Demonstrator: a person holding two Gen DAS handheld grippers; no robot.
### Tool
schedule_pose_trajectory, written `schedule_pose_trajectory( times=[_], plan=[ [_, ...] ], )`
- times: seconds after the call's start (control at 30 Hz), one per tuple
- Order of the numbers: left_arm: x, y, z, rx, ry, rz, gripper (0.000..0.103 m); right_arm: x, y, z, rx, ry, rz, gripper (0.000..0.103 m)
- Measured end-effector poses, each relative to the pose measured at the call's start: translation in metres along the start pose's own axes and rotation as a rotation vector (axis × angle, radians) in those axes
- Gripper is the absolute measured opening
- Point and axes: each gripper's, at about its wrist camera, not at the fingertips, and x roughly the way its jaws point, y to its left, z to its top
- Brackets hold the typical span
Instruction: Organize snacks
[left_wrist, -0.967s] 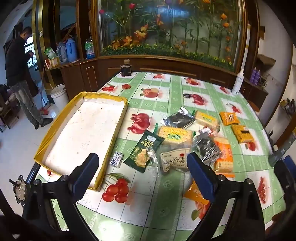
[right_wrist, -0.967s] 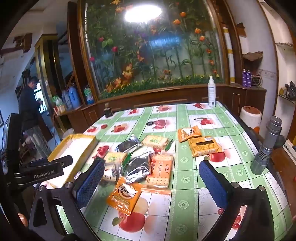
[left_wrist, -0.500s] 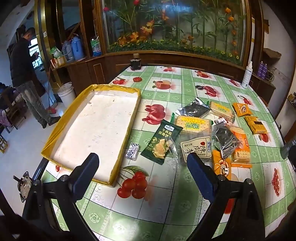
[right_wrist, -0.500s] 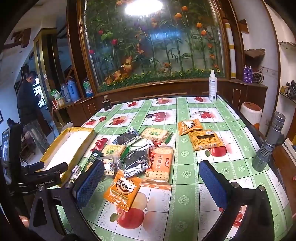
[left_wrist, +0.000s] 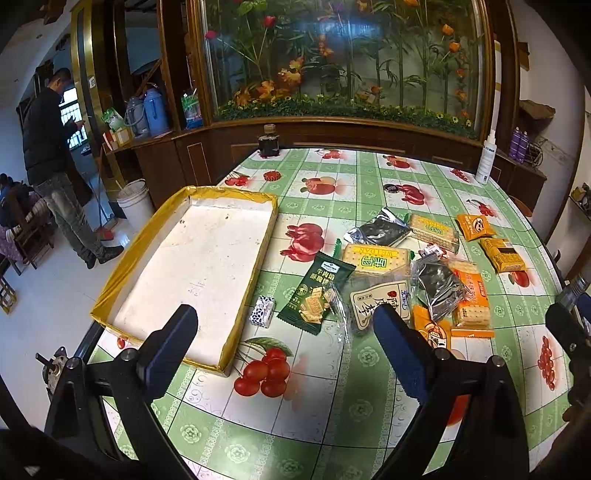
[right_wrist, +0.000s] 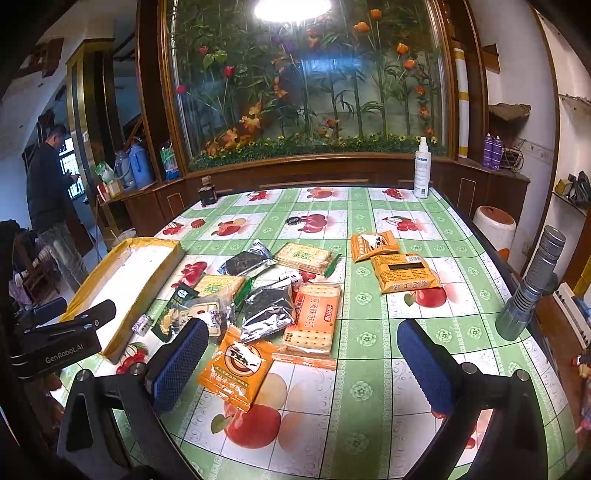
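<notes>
Snacks (left_wrist: 384, 280): loose pile, mid-table (left_wrist: 332, 398), none sorted.
Yellow-rimmed tray (left_wrist: 255, 269) left of pile holds nothing; every packet remains to move. Left tool (left_wrist: 284, 336) and right tool (right_wrist: 301, 354): jaws apart, holding nothing. Small wrapped candy (left_wrist: 263, 311) lies just beside tray; spray bottle (right_wrist: 422, 168) stands far right.

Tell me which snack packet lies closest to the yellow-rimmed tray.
The small white-and-blue patterned packet, lying just off the tray's right wall. It is far smaller than the others; the dark green biscuit packet sits farther out.
</notes>
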Motion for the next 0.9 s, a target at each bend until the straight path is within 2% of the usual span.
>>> schedule_pose_trajectory(
  times=[0.17, 0.3, 0.43, 0.57, 0.73, 0.9],
  plan=[
    [0.0, -0.002, -0.005, 0.0, 0.007, -0.013, 0.097, 0.018, 0.005, -0.005, -0.054, 0.074, -0.095, 0.103],
    [-0.002, -0.005, -0.008, 0.01, 0.005, -0.023, 0.097, 0.029, 0.006, -0.013, -0.07, 0.126, -0.118, 0.103],
    [0.0, -0.004, -0.008, 0.003, 0.008, -0.033, 0.097, 0.03, 0.009, -0.014, -0.11, 0.119, -0.209, 0.103],
    [0.001, -0.005, -0.009, 0.001, 0.016, -0.037, 0.097, 0.026, 0.014, -0.011, -0.174, 0.086, -0.347, 0.103],
    [0.0, -0.005, -0.01, -0.002, 0.014, -0.032, 0.097, 0.026, 0.013, -0.009, -0.184, 0.092, -0.384, 0.103],
    [0.001, -0.007, -0.01, 0.005, 0.023, -0.04, 0.097, 0.028, 0.012, -0.01, -0.183, 0.103, -0.385, 0.103]
  ],
)
